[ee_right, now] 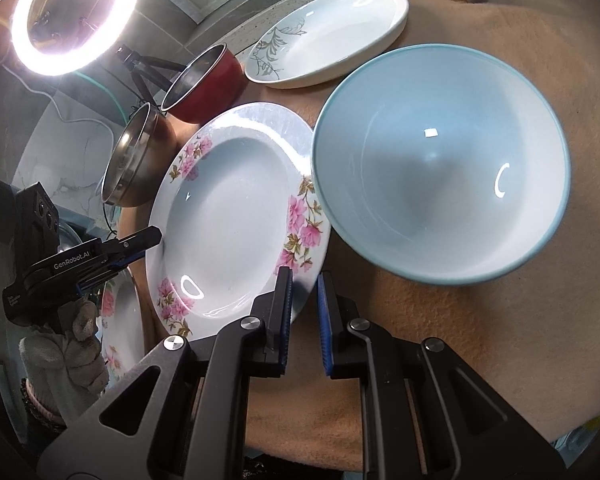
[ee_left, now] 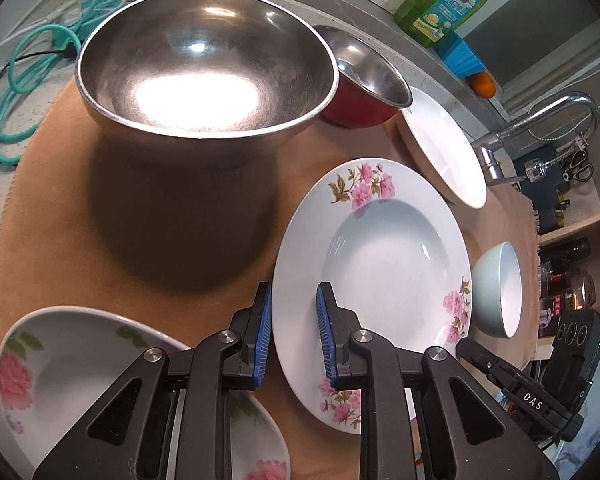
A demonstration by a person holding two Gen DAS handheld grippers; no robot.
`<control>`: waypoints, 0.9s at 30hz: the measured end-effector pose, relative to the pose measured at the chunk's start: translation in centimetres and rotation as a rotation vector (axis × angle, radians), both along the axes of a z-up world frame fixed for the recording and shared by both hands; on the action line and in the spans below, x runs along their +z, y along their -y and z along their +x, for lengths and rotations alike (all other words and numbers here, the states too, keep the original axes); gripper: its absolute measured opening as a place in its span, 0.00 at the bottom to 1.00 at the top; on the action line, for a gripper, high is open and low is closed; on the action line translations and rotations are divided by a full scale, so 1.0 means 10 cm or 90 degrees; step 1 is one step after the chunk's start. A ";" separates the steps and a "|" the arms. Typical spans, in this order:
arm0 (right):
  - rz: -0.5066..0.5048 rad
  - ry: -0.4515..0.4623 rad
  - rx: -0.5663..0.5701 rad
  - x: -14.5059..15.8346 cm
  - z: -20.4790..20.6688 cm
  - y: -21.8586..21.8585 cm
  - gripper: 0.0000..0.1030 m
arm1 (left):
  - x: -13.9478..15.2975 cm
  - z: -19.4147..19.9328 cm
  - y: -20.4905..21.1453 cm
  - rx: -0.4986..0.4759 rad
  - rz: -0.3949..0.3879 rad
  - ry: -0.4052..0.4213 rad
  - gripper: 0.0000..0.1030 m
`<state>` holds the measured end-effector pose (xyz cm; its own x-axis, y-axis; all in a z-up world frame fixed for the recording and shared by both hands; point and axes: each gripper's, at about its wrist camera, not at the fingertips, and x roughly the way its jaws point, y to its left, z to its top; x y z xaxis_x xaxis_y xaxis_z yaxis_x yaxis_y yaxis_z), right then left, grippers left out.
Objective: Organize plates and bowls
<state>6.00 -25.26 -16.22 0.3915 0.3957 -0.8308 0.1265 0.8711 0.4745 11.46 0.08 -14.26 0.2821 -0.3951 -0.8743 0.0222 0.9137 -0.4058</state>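
Porcelain floral plate (ee_left: 374,276) sits mid-desk — left gripper (ee_left: 293,334) pinches its near rim, likely to lift it for stacking. Right view: right gripper (ee_right: 303,314) pinches the plate's opposite rim beside the blue bowl (ee_right: 440,172) — two-handed support.

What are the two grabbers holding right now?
Left gripper: closed on the rim of the white soup plate with pink flowers.
Right gripper: closed on the opposite rim of the same plate.
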 end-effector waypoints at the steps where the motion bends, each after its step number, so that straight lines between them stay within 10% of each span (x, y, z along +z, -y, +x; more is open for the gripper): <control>1: 0.000 -0.001 0.001 0.00 0.00 -0.01 0.12 | 0.00 -0.01 0.00 0.000 0.001 0.000 0.19; 27: 0.008 -0.017 0.013 0.00 -0.34 0.03 0.13 | 0.08 -0.31 0.14 -0.033 0.031 0.007 0.19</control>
<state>2.56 -25.52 -16.26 0.3606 0.4143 -0.8357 0.1222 0.8672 0.4827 8.38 -1.30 -13.45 0.2719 -0.3659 -0.8900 0.0739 0.9301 -0.3598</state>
